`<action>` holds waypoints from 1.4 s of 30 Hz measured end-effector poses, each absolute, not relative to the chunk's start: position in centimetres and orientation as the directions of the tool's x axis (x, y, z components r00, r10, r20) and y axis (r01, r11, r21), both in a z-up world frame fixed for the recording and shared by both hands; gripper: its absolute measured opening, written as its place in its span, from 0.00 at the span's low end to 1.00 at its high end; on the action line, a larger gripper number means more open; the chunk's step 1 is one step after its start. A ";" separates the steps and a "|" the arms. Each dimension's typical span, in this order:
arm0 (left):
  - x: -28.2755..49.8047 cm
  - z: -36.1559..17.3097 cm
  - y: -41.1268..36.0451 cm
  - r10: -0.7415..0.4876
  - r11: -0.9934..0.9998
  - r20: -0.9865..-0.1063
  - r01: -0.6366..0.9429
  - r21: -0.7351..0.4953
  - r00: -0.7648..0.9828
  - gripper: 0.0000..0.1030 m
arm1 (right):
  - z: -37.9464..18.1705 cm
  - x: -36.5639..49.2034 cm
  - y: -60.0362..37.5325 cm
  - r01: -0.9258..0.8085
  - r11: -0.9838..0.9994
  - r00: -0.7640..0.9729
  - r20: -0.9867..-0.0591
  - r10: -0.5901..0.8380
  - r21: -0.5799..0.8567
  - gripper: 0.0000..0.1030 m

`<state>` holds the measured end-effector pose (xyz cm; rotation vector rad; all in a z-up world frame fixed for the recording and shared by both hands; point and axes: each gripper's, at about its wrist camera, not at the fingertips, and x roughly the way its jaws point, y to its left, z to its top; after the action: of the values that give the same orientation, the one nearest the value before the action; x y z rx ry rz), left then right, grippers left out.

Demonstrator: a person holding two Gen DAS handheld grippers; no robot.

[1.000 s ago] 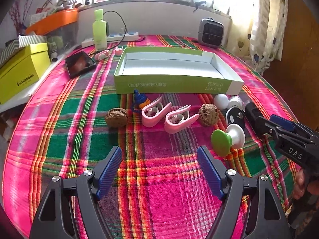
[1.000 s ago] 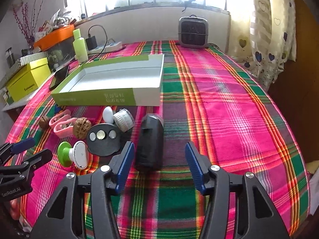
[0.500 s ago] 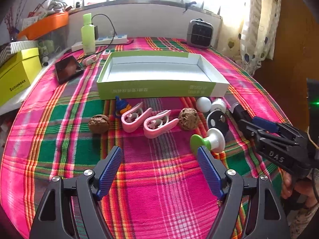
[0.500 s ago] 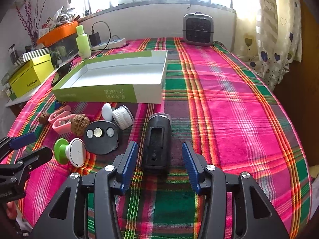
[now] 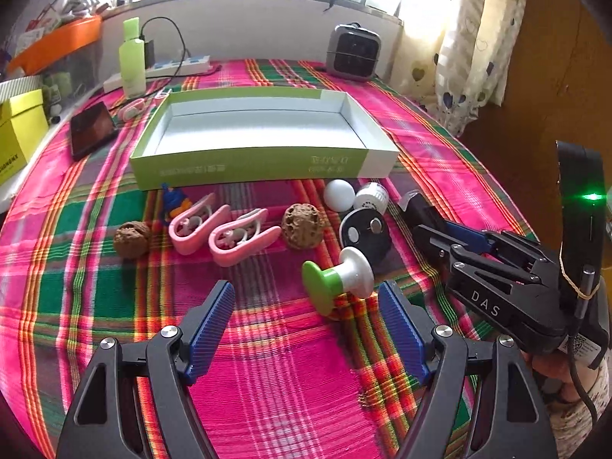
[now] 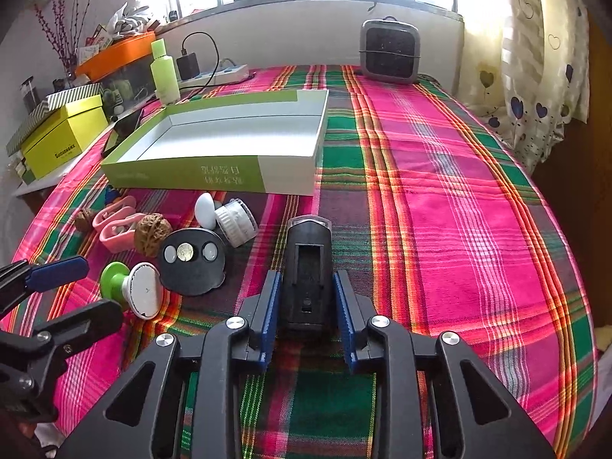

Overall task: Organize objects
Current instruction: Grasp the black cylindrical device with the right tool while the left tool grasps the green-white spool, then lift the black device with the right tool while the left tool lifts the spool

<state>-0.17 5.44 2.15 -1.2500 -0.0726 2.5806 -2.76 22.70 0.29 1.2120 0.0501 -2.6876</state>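
Black torch point(image 6: 308, 267) sits btwn my right tongs point(image 6: 308, 306); their jaws have just been closing, and the blue pads now press its sides near the back end. It lies flat on the plaid cloth point(image 6: 459, 229), lens end pointing away from me twd the tray's point(image 6: 214, 174) right corner, well short of it. Tray is green & white cardboard, nothing inside.

My left tongs point(image 5: 306, 329) stand wide open over bare cloth, gripping nothing. Just ahead of them, nearer the right pad, lies the green & white knob point(image 5: 336, 279), on its side. Behind it the black disc point(image 5: 363, 231), w/ a white ball point(image 5: 338, 195) and a white ribbed cap point(image 5: 371, 197) close to the tray's front wall. Left of those: a walnut point(image 5: 302, 225), two pink clips point(image 5: 225, 229) side by side and touching, a 2nd walnut point(image 5: 131, 238), and a small blue & orange toy point(image 5: 174, 201) by the tray wall.

Far end of the table: heater point(image 6: 390, 51), green bottle point(image 6: 164, 72), power strip point(image 6: 218, 74). Yellow box point(image 6: 63, 139) off the left edge; phone point(image 5: 91, 128) beside the tray.
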 end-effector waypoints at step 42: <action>-1.5 1.2 6.4 0.235 -0.971 -0.766 -0.179 -0.159 -0.598 0.30 | 0.3 -2.2 23.0 0.231 -0.970 -0.638 -0.742 -0.207 0.073 0.28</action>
<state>-1.50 6.41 1.24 -1.2688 -0.0956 2.6165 -2.24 22.96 0.32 1.1919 0.0421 -2.6421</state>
